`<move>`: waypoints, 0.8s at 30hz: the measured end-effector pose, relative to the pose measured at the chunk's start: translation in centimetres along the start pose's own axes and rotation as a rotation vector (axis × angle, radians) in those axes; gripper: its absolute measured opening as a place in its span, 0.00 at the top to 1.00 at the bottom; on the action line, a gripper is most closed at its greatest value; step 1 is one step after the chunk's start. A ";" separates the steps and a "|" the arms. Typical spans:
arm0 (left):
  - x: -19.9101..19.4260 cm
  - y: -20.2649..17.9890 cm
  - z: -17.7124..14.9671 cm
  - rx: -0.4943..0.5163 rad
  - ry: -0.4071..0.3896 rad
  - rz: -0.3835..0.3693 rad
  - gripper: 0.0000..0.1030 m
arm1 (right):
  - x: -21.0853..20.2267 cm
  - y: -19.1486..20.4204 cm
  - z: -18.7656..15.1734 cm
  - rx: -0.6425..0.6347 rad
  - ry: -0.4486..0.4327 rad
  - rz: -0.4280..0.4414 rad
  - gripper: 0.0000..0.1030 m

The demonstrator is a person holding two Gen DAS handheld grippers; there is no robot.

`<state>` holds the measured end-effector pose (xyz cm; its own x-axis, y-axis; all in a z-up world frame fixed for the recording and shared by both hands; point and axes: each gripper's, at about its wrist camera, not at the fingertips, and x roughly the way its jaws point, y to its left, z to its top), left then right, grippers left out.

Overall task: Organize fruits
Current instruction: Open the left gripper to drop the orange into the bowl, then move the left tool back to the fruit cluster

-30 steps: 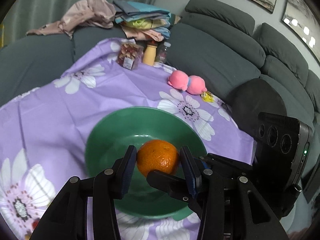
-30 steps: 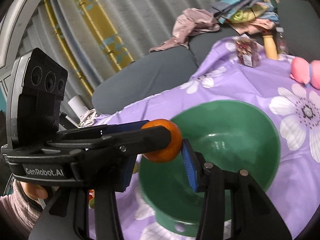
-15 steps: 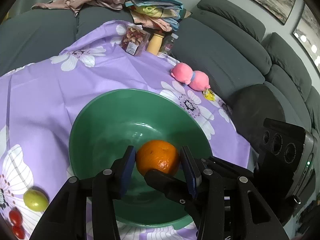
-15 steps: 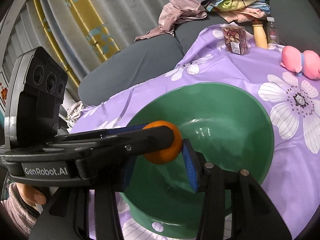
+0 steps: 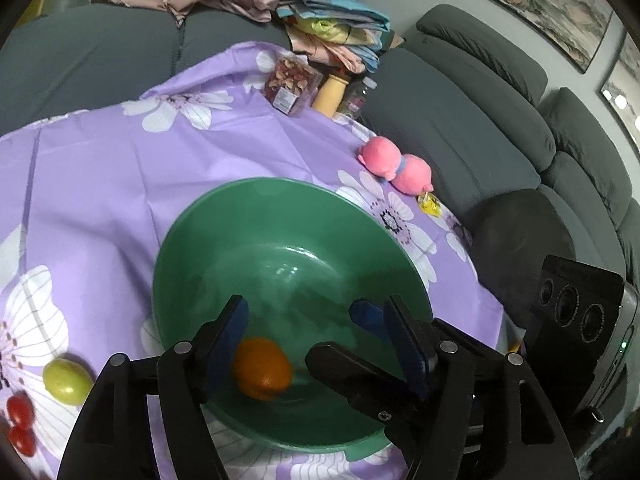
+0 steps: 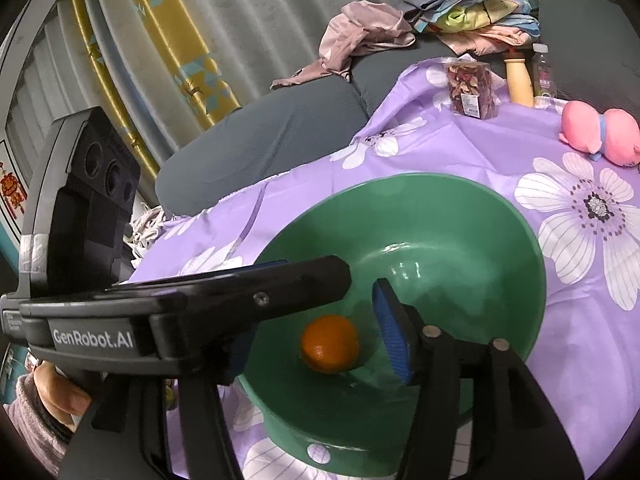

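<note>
1. You worked over a purple flowered cloth (image 5: pixel 100 184) spread on a table ringed by a grey sofa (image 5: pixel 472 92), with curtains behind.
2. The orange (image 5: pixel 262 374) lay inside the green bowl (image 5: pixel 248 216), low on its near inner wall, a little blurred in the left wrist view.
3. Your left gripper (image 5: pixel 316 320) stood wide open above the bowl. The orange sat below and just inside its left finger, held by neither pad.
4. Your right gripper (image 6: pixel 360 288) reached over the bowl's near rim. Only its blue right pad (image 6: pixel 390 336) showed clearly, and the orange (image 6: pixel 330 343) lay loose below and beside that pad. The left gripper's body hid the other finger, so I cannot tell how far this one was spread.
5. On the cloth, left of the bowl, a green fruit (image 5: pixel 66 380) lay near two small red fruits (image 5: pixel 20 420).
6. Farther back, a pink plush toy (image 5: pixel 396 168), a packet of dried snacks (image 5: pixel 290 86) and a yellow bottle (image 5: pixel 330 94) stood near the sofa edge.
</note>
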<state>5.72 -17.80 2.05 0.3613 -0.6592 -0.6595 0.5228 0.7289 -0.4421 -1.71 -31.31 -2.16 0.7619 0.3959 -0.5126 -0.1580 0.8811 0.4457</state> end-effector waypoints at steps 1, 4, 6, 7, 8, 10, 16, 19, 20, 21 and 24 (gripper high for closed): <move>-0.3 0.0 0.0 -0.001 -0.011 0.007 0.25 | -0.1 -0.1 -0.1 0.005 -0.008 0.008 0.40; -1.6 0.2 -0.2 -0.011 -0.066 0.040 0.09 | -0.5 -0.2 0.0 0.015 -0.034 0.021 0.32; -2.4 0.4 -0.3 -0.025 -0.091 0.064 0.09 | -1.0 -0.3 0.1 0.019 -0.063 0.017 0.21; -2.8 0.6 -0.3 -0.033 -0.107 0.073 0.07 | -1.1 -0.4 0.1 0.024 -0.073 0.015 0.14; -3.6 0.8 -0.5 -0.044 -0.128 0.083 0.06 | -1.3 -0.6 0.1 0.033 -0.085 0.016 0.13; -4.7 1.2 -0.7 -0.059 -0.162 0.100 0.03 | -1.6 -0.8 0.1 0.049 -0.097 0.037 0.13; -8.9 2.9 -1.9 -0.109 -0.229 0.190 0.03 | -2.8 -0.2 0.1 0.034 -0.159 0.092 0.09; -10.7 3.8 -3.0 -0.122 -0.238 0.238 0.02 | -3.1 0.2 0.0 0.028 -0.170 0.129 0.06; -11.3 4.3 -3.5 -0.128 -0.233 0.275 0.02 | -3.1 0.3 0.0 0.025 -0.164 0.147 0.04; -11.7 4.6 -3.9 -0.132 -0.229 0.293 0.02 | -3.0 0.5 -0.1 0.021 -0.155 0.169 0.02; -13.0 6.3 -5.5 -0.159 -0.206 0.362 0.02 | -2.6 1.6 -0.3 -0.001 -0.122 0.244 0.02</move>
<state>0.05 -3.60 4.46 0.6539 -0.3679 -0.6611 0.2150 0.9282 -0.3038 -4.15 -30.88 -0.29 0.7714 0.5626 -0.2975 -0.3469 0.7636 0.5446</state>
